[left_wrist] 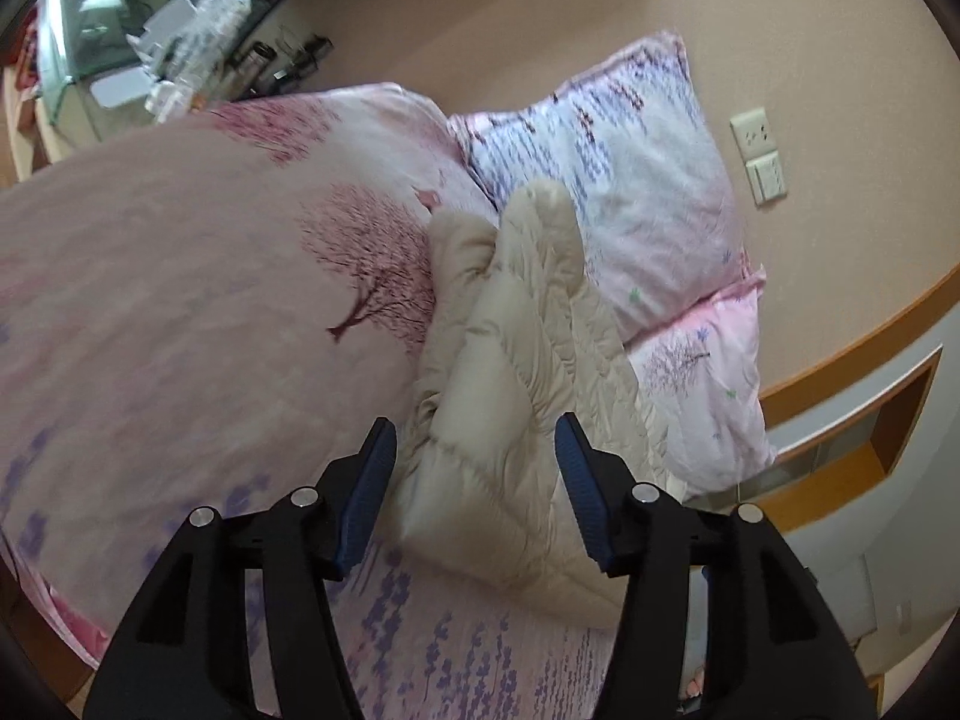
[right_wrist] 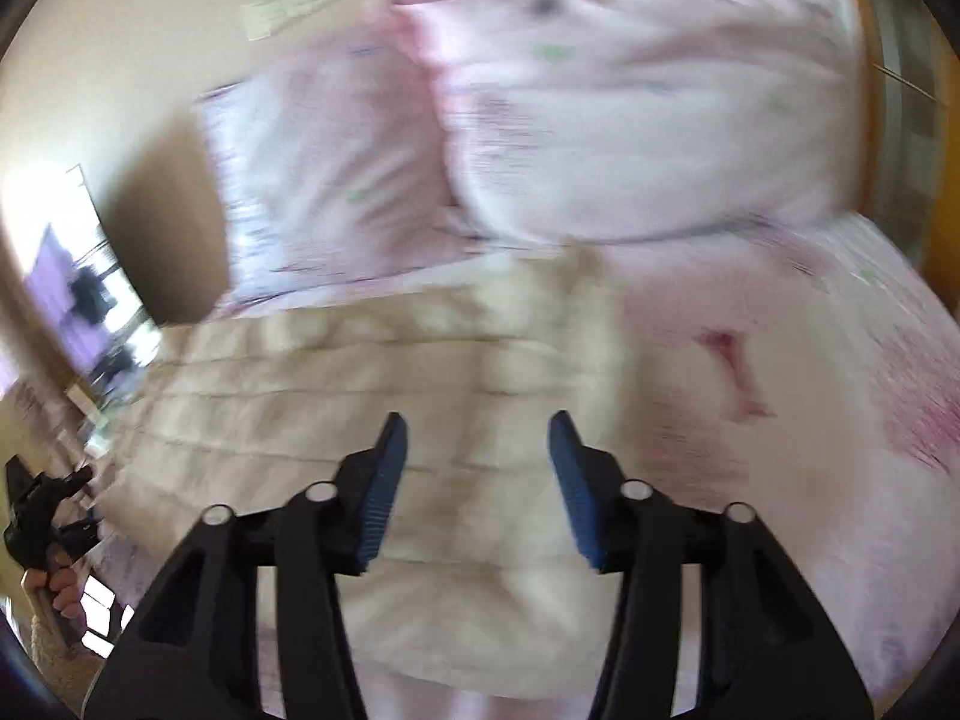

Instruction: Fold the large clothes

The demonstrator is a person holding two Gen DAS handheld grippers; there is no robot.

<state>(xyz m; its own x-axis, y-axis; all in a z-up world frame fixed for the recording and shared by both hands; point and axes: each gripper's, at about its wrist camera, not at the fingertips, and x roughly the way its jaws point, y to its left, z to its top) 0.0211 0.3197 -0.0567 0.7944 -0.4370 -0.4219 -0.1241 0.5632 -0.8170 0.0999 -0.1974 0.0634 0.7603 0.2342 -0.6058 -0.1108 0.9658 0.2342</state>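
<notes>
Both tools, left (left_wrist: pixel 475 429) and right (right_wrist: pixel 477 420), gape empty over cream quilted jacket (left_wrist: pixel 516 372) on seemingly floral bed (left_wrist: pixel 150 300).

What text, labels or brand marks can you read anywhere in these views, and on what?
None can be read.
Wall outlet plate and switch: no legible marking.
Clutter on the far counter: too small and blurred to read.
Cream quilted garment: no label showing.
Right wrist view: motion-blurred throughout.

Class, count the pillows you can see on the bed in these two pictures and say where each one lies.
2. One pillow leans against the wall beside the sockets; the other pillow lies in front of it, beside the beige quilted garment. More may be hidden behind the duvet.
</notes>
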